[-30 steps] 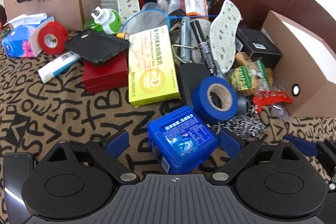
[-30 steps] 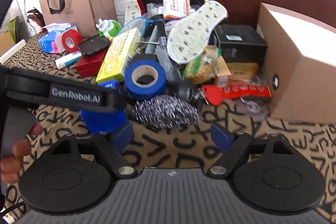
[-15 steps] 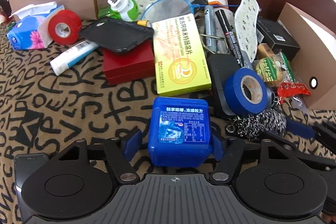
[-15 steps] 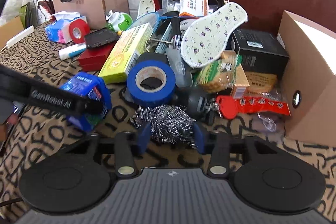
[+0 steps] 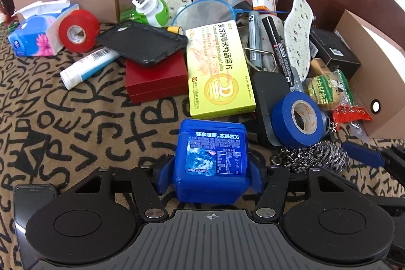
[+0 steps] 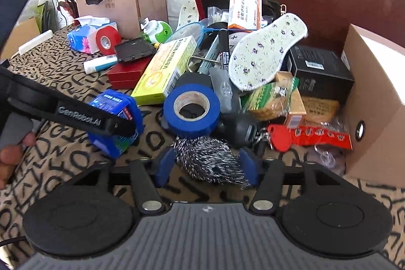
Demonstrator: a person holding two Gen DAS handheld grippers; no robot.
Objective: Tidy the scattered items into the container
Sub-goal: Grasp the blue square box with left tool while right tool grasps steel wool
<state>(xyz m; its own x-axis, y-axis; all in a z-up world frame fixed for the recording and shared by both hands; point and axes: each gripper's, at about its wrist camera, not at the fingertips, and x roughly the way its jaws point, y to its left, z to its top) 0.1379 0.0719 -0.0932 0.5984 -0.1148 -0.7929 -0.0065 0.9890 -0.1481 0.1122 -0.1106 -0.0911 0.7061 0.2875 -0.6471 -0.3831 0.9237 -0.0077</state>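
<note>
- Left gripper (image 5: pixel 209 175): jaws closing on the blue box (image 5: pixel 212 158), a squarish plastic tub, both pads touching its sides, label facing up.
- Right gripper (image 6: pixel 206 168): jaws opening around the steel scourer (image 6: pixel 210 160), a bristly silver wad lying crosswise between the pads.

The blue box (image 5: pixel 211 160) is glossy plastic with a shiny printed label. The scouring ball (image 6: pixel 211 160) is rough, glinting metal wire. The blue tape roll (image 6: pixel 191 109) looks smooth and matt on a card core. The cloth cover (image 5: pixel 76 123) is matt, printed fabric. The cardboard container (image 6: pixel 372 103) is plain, dull brown.
</note>
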